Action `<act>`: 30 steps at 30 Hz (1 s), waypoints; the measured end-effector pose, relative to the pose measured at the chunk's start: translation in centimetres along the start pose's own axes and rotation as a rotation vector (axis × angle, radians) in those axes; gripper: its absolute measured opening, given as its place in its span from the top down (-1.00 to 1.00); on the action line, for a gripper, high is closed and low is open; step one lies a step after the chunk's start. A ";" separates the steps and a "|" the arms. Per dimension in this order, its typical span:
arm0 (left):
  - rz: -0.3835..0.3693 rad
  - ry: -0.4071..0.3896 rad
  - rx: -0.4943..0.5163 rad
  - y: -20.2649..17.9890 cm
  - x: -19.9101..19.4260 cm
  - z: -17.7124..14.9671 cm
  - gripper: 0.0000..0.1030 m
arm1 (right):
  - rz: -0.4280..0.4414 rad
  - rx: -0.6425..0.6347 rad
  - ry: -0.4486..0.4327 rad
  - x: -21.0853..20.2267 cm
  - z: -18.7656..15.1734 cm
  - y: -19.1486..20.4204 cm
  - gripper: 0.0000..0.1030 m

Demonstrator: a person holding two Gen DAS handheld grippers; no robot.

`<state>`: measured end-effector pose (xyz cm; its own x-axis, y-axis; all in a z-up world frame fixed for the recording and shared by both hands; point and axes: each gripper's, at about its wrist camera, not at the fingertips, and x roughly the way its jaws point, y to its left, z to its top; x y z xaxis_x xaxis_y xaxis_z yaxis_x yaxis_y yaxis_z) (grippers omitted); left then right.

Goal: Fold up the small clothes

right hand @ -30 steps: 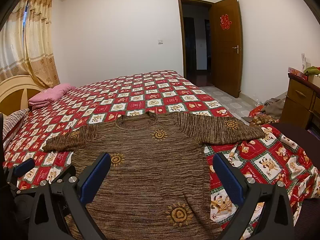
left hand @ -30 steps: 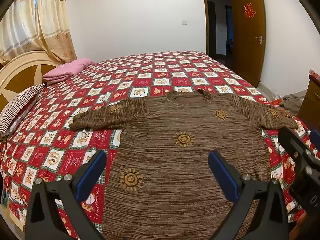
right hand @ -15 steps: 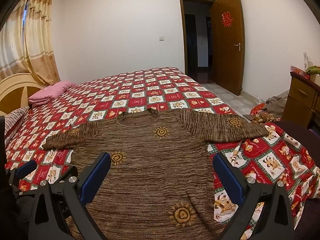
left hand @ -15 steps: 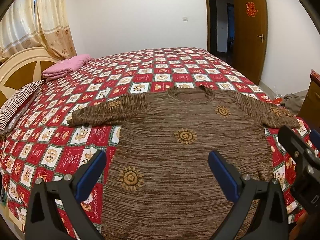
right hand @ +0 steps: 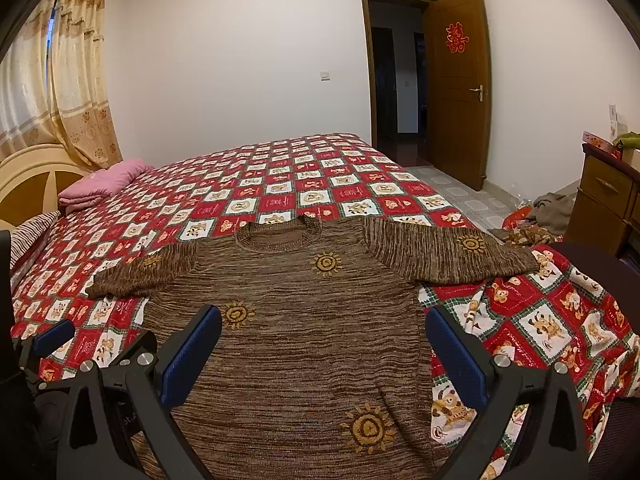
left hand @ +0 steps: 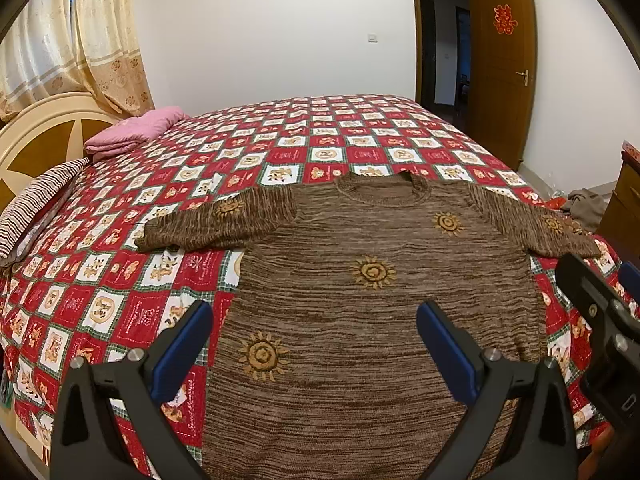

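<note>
Both jaws stand wide apart and grip nothing: our left gripper [left hand: 310,344] and our right gripper [right hand: 322,350] each show two blue pads [left hand: 182,350] hanging over the hem end of the sweater, apart from the knit.

We take the bed [left hand: 360,128] as our landmark. It is the largest thing we see, one bed under a red, white and green patchwork cover, with one cream and brown headboard [left hand: 38,132] at its far left end. One wooden door [right hand: 458,84] stands open beyond its far right corner, with one red paper ornament [right hand: 457,38] on it. One curtain [left hand: 76,36] hangs behind the headboard.

On the near half of the bed lies the one brown sweater [left hand: 372,304], spread flat and face up, neck [left hand: 380,186] toward the far side, its two sleeves stretched out to left and right. We count five yellow sun motifs [left hand: 373,272] on it in the left view: three on the body and one on each sleeve.

At the headboard end we see one folded pink blanket [left hand: 138,130] and one striped pillow [left hand: 34,204] nearer us. Off the bed's right side stands one wooden dresser [right hand: 608,196], with a loose heap of cloth [right hand: 554,208] on the floor beside it.
</note>
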<state>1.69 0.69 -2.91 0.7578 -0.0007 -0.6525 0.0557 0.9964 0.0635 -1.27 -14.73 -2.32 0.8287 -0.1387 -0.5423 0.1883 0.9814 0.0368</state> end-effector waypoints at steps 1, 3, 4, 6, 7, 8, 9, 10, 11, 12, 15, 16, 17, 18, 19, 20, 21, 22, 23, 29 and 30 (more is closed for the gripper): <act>-0.001 0.001 0.000 0.0 0.0 0.0 -1.00 | 0.000 0.000 0.001 0.0 0.0 0.0 -0.98; 0.000 0.002 0.000 0.0 0.1 0.0 -1.00 | 0.000 0.001 0.004 0.1 -0.1 -0.1 -0.98; 0.000 0.003 0.000 0.0 0.1 0.0 -1.00 | 0.000 0.002 0.006 0.1 -0.1 -0.1 -0.98; 0.001 0.006 0.000 0.0 0.3 -0.1 -1.00 | 0.000 0.004 0.009 0.3 -0.1 -0.1 -0.98; 0.001 0.007 0.001 0.0 0.4 -0.1 -1.00 | 0.000 0.005 0.010 0.4 -0.1 -0.1 -0.98; 0.002 0.008 0.001 -0.1 0.5 -0.1 -1.00 | -0.001 0.006 0.011 0.5 -0.1 -0.2 -0.98; 0.001 0.011 0.002 -0.1 0.6 -0.1 -1.00 | -0.001 0.006 0.013 0.6 -0.1 -0.2 -0.98; 0.000 0.013 0.002 -0.1 0.8 0.0 -1.00 | -0.002 0.006 0.016 0.8 -0.1 -0.2 -0.98; 0.000 0.016 0.003 -0.1 1.0 0.0 -1.00 | -0.003 0.006 0.019 1.0 0.0 -0.2 -0.98; 0.000 0.020 0.003 -0.1 1.2 0.0 -1.00 | -0.003 0.005 0.023 1.2 0.0 -0.2 -0.98; 0.007 0.026 0.004 0.0 1.8 0.2 -1.00 | -0.008 0.004 0.029 1.8 0.3 -0.2 -0.98; 0.010 0.027 0.004 0.0 2.0 0.2 -1.00 | -0.010 0.004 0.031 2.1 0.4 -0.2 -0.98; 0.012 0.030 0.003 0.0 2.2 0.3 -1.00 | -0.011 0.003 0.033 2.3 0.5 -0.2 -0.98; 0.015 0.034 0.001 0.1 2.5 0.4 -1.00 | -0.012 0.003 0.035 2.6 0.7 -0.2 -0.98; 0.017 0.036 -0.001 0.2 2.7 0.5 -1.00 | -0.014 0.001 0.037 2.8 0.8 -0.2 -0.98; 0.020 0.038 -0.003 0.2 2.9 0.6 -1.00 | -0.015 -0.001 0.038 3.1 1.0 -0.1 -0.98; 0.022 0.040 -0.004 0.3 3.2 0.8 -1.00 | -0.017 -0.002 0.038 3.4 1.1 0.0 -0.98; 0.023 0.040 -0.004 0.4 3.4 0.9 -1.00 | -0.019 -0.003 0.040 3.7 1.2 0.1 -0.98; 0.024 0.042 -0.003 0.5 3.6 1.0 -1.00 | -0.020 -0.004 0.042 3.9 1.3 0.2 -0.98; 0.024 0.055 -0.004 0.6 5.0 1.5 -1.00 | -0.026 -0.020 0.046 5.6 2.2 0.6 -0.98; 0.024 0.056 0.000 0.5 5.3 1.6 -1.00 | -0.027 -0.022 0.045 5.9 2.3 0.6 -0.98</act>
<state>6.76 1.03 -5.08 0.7214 0.0279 -0.6919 0.0376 0.9961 0.0795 4.94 -15.30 -3.59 0.7986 -0.1594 -0.5803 0.1984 0.9801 0.0037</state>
